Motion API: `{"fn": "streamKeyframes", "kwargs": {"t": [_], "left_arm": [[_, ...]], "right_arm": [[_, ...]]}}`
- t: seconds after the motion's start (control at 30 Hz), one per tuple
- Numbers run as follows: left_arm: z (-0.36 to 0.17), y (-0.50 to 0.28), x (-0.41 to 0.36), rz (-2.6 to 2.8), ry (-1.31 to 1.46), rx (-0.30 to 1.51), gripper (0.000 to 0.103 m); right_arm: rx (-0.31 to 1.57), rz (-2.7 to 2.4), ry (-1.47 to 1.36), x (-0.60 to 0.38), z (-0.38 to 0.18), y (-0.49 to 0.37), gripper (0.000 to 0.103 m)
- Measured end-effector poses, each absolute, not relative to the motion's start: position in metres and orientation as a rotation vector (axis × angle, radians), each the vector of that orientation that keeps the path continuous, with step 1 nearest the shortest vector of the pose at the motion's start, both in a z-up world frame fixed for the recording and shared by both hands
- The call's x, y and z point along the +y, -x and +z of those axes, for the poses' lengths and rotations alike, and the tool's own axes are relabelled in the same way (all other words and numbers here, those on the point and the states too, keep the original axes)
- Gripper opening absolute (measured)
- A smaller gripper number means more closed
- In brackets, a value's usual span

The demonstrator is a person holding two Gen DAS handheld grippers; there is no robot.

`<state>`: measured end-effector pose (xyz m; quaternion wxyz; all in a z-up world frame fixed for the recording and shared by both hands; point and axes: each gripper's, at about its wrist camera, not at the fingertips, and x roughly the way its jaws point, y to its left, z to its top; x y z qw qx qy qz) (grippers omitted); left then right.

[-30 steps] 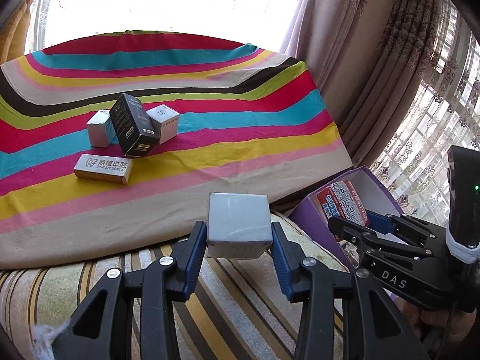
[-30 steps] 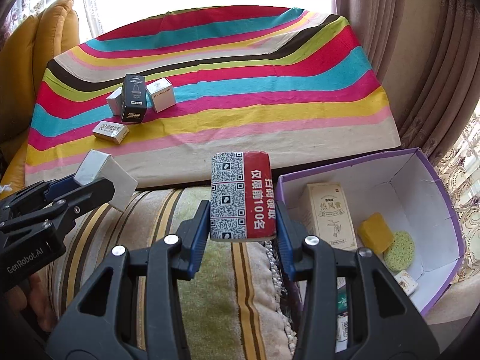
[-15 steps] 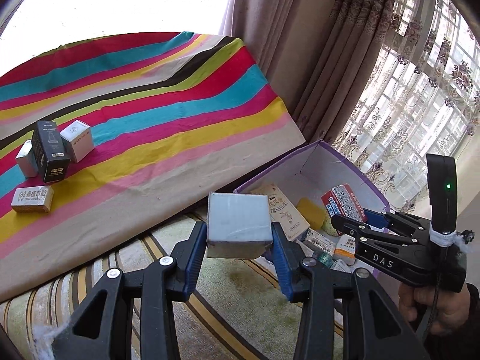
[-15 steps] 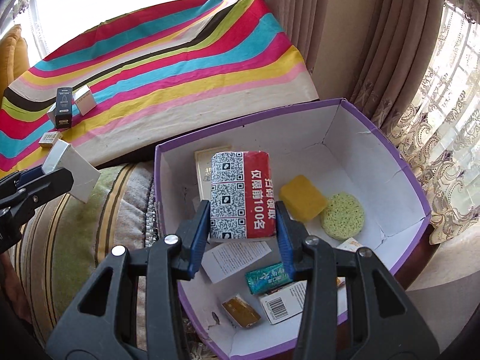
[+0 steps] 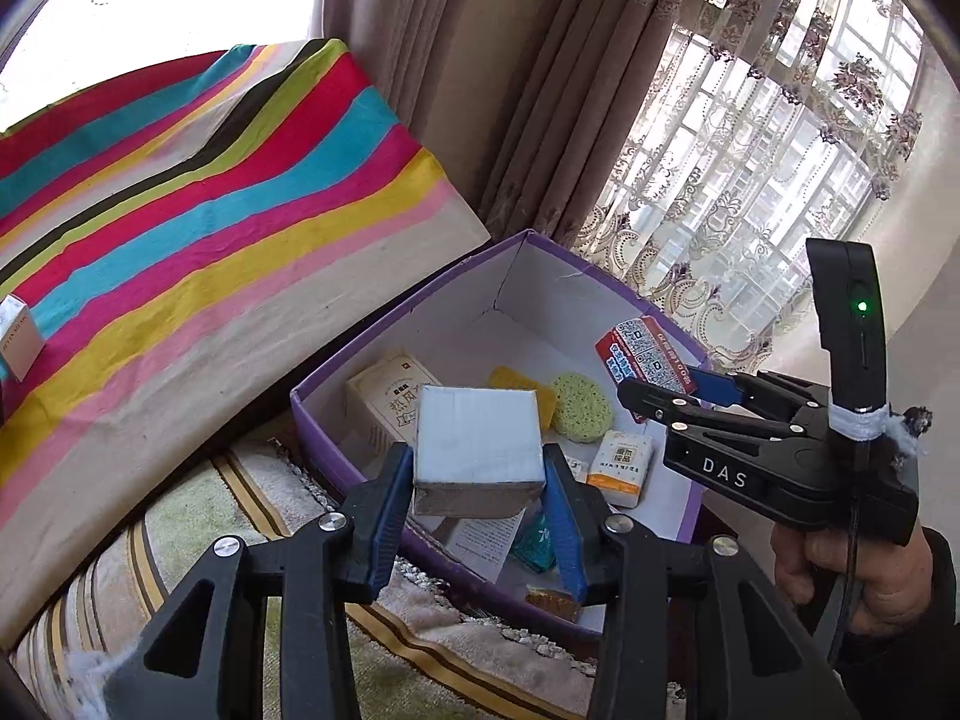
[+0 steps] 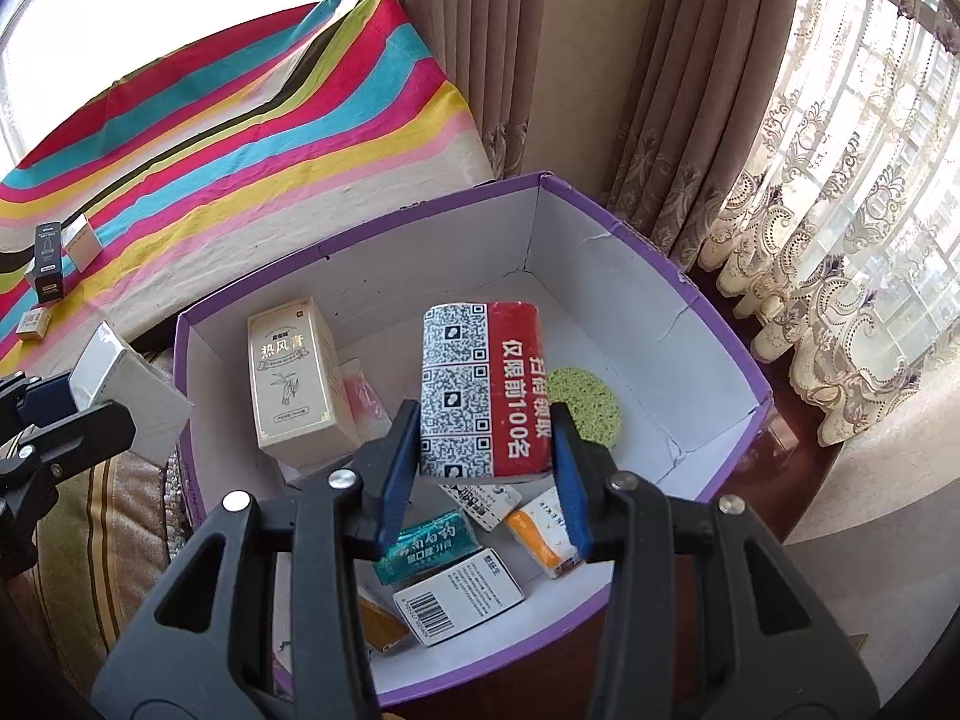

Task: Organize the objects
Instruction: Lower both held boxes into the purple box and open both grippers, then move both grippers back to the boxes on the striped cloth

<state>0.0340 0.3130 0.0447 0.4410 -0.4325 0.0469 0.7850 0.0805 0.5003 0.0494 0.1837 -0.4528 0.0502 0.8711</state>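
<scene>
My left gripper (image 5: 477, 471) is shut on a grey-white box (image 5: 477, 444), held over the near-left edge of the purple carton (image 5: 414, 306). My right gripper (image 6: 485, 441) is shut on a red packet with QR codes (image 6: 486, 390) and hangs over the middle of the carton (image 6: 360, 240). In the left wrist view the right gripper (image 5: 651, 393) comes in from the right with the packet (image 5: 645, 354). The left gripper (image 6: 90, 414) with its box (image 6: 129, 387) shows at the left of the right wrist view.
Inside the carton lie a cream box (image 6: 291, 378), a round green sponge (image 6: 591, 405), a yellow sponge (image 5: 510, 381), a teal packet (image 6: 429, 540) and a barcode box (image 6: 459, 597). Small boxes (image 6: 48, 258) sit on the striped cloth (image 6: 240, 138). Curtains (image 6: 540, 60) hang behind. A hand (image 5: 852, 570) grips the right tool.
Both grippers have swung right, away from the striped cloth and cushion, and now hang over the purple carton. Each still grips its item.
</scene>
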Motion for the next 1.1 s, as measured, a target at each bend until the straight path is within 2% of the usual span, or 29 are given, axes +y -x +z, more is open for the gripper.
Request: {"fn": "streamKeyframes", "kwargs": {"t": [0.1, 0.17, 0.23, 0.3, 0.73, 1.1], "left_arm": [[0.040, -0.032, 0.319, 1.903, 1.097, 0.112, 0.050], [0.038, -0.030, 0.316, 1.911, 1.111, 0.091, 0.060], [0.039, -0.027, 0.311, 1.920, 1.117, 0.057, 0.063], [0.039, -0.023, 0.305, 1.934, 1.124, 0.026, 0.064], [0.043, -0.005, 0.262, 2.086, 1.124, -0.048, 0.064], [0.037, 0.019, 0.169, 2.286, 1.163, -0.203, 0.067]], "right_arm": [[0.145, 2.450, 1.280, 0.501, 0.049, -0.080, 0.046], [0.150, 2.447, 1.280, 0.502, 0.048, -0.080, 0.048], [0.150, 2.444, 1.274, 0.503, 0.049, -0.079, 0.066], [0.157, 2.451, 1.260, 0.502, 0.050, -0.081, 0.073], [0.144, 2.471, 1.261, 0.491, 0.054, -0.079, 0.077], [0.151, 2.542, 1.301, 0.461, 0.050, -0.068, 0.079]]}}
